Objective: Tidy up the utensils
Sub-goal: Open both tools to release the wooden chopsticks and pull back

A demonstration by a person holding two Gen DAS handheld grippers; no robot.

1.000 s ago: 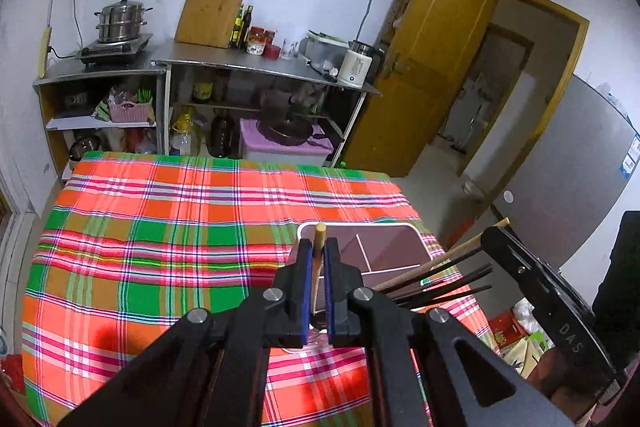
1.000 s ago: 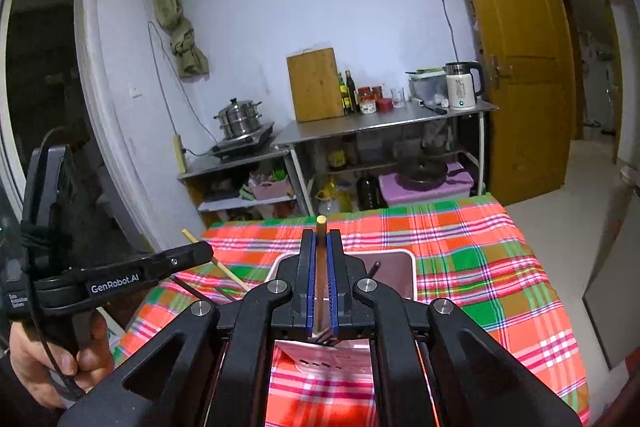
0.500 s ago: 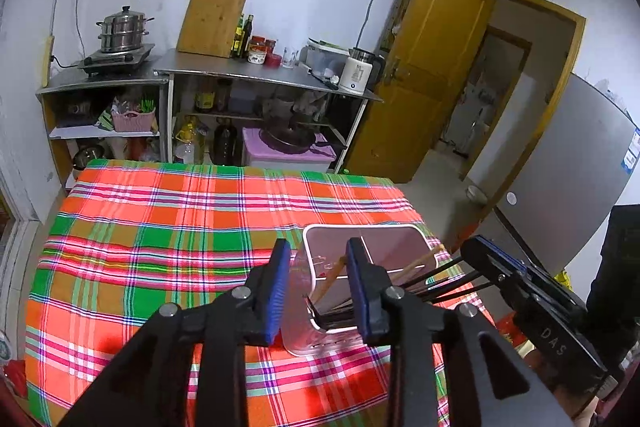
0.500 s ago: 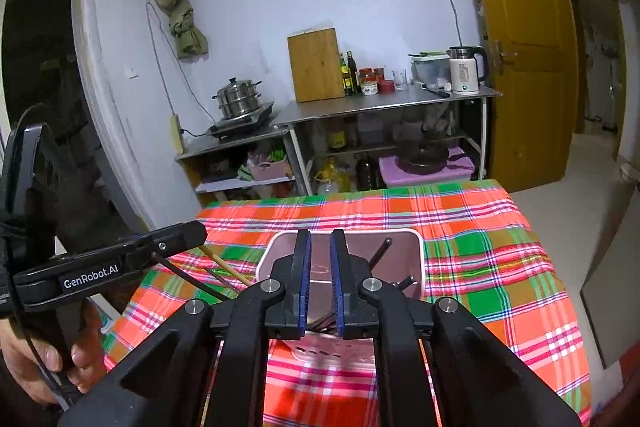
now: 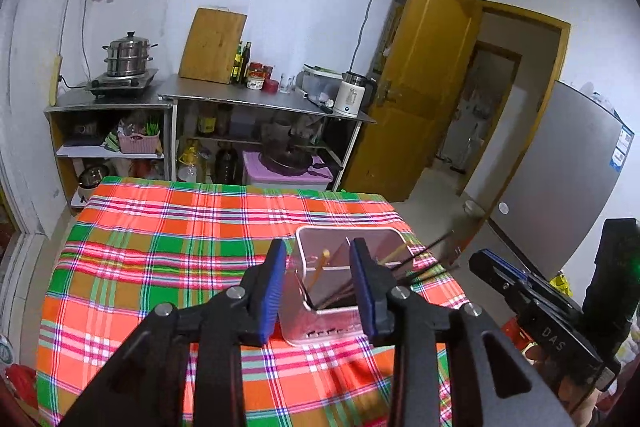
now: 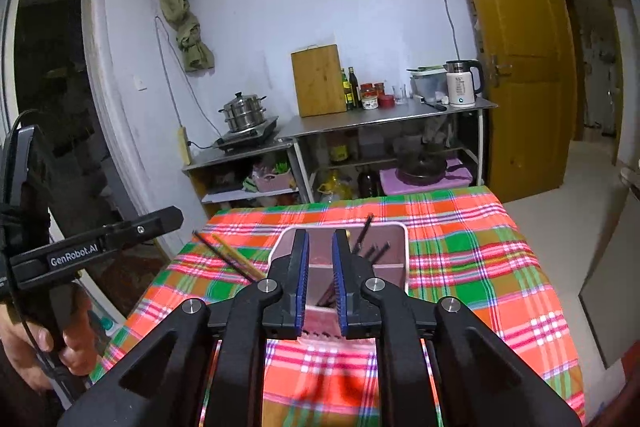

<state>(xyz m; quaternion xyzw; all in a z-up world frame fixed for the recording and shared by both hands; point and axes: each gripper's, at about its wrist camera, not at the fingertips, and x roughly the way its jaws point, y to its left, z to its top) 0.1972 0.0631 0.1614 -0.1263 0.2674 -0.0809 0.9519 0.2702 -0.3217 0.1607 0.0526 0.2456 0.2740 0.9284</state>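
Note:
A translucent pink utensil holder (image 5: 384,231) with dividers stands on the plaid tablecloth (image 5: 160,247) near its right edge. A wooden chopstick (image 5: 320,265) leans inside it, and dark chopsticks (image 5: 426,253) poke out over its right rim. My left gripper (image 5: 318,247) hovers just in front of the holder, jaws opening, with nothing pinched. In the right wrist view my right gripper (image 6: 320,239) sits before the same holder (image 6: 405,255), jaws opening by a narrow gap and gripping nothing. Dark chopsticks (image 6: 366,231) stand inside; a wooden and a dark one (image 6: 230,257) lean out to the left.
A hand (image 6: 48,339) holds the left gripper's handle at the left of the right wrist view. Steel shelves (image 5: 260,99) with a pot, cutting board, bottles and kettle line the far wall. A yellow door (image 5: 420,79) stands ajar at right.
Both grippers were shut on wooden chopsticks a second ago; both have let go and drawn back, and the chopsticks now rest in the holder. The left jaws stand wider than the right.

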